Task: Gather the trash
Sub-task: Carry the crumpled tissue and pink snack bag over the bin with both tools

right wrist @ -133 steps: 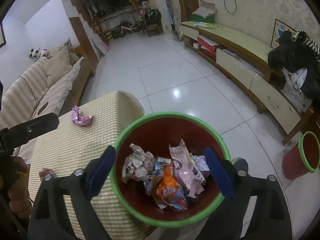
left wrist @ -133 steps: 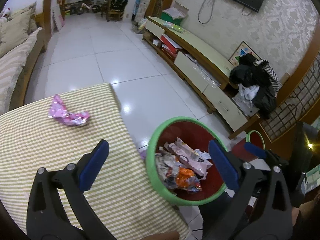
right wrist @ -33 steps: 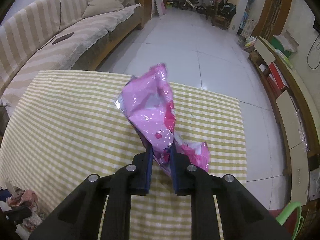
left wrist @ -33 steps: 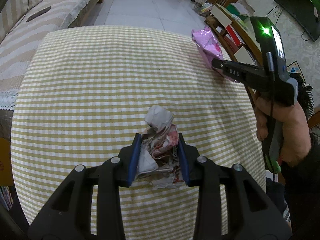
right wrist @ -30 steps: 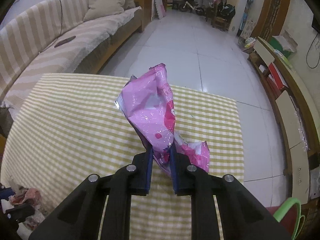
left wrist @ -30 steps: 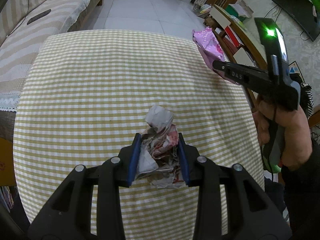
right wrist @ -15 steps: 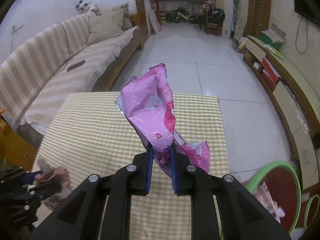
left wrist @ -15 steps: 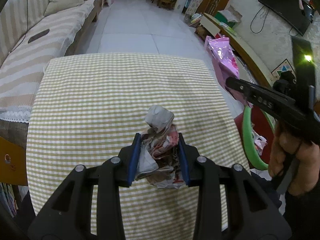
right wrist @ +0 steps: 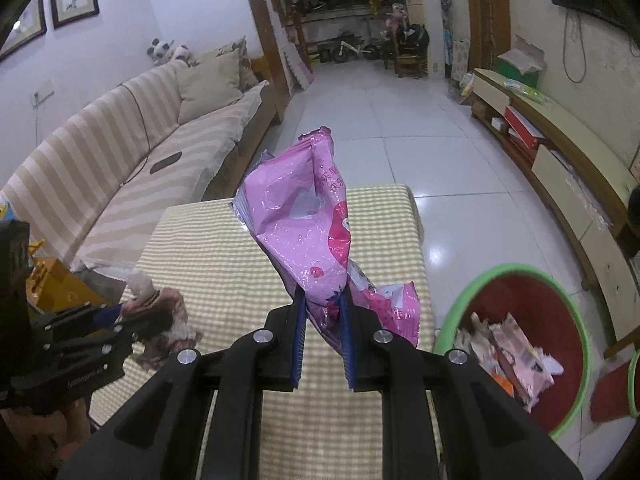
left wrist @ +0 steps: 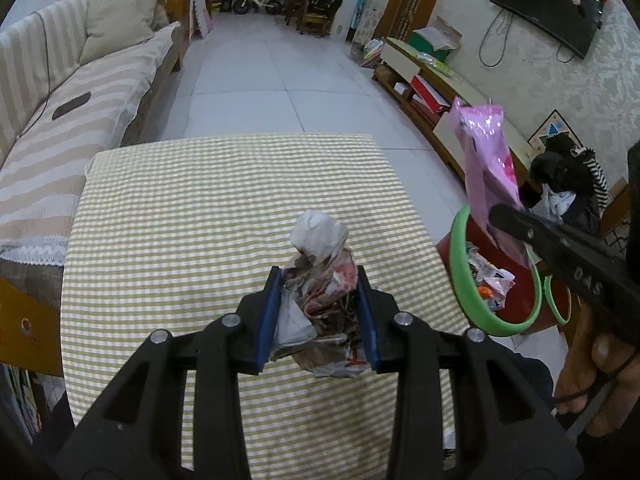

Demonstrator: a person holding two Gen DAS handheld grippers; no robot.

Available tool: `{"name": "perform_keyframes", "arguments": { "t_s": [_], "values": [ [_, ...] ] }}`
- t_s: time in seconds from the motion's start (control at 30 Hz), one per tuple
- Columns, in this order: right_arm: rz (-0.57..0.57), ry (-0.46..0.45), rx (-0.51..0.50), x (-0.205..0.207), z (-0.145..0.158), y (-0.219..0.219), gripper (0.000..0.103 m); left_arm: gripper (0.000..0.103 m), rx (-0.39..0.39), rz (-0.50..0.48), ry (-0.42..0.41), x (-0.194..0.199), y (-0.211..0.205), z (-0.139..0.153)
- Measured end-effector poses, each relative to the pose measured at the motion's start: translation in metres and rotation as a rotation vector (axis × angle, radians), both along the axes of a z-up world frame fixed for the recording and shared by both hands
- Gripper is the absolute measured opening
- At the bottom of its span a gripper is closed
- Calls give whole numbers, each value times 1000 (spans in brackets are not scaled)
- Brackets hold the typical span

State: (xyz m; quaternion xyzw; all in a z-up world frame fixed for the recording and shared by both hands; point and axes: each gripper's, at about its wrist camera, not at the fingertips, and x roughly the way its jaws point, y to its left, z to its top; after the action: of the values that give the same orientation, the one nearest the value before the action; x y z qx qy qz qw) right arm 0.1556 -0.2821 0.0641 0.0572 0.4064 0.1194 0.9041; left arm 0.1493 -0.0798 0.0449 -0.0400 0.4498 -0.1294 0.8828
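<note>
Left gripper is clamped on a crumpled paper wad above the checked tablecloth; the right gripper pinches a pink wrapper tight — its top sticks up past the pads. Just off the table's right edge stands a green-rimmed red bin holding torn wrappers and paper scraps. A second such bin stands beside it, its contents hidden. Bare white tiled floor stretches beyond the table's far edge.
</note>
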Motion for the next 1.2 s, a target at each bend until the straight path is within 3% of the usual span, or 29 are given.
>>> {"name": "perform_keyframes", "arguments": {
  "t_s": [0.73, 1.2],
  "values": [
    [-169, -54, 14, -40, 22, -94, 15, 34, -12, -185, -75, 7, -108, 34],
    [-305, -44, 15, -54, 15, -177, 15, 34, -38, -323, -55, 17, -191, 24]
  ]
}}
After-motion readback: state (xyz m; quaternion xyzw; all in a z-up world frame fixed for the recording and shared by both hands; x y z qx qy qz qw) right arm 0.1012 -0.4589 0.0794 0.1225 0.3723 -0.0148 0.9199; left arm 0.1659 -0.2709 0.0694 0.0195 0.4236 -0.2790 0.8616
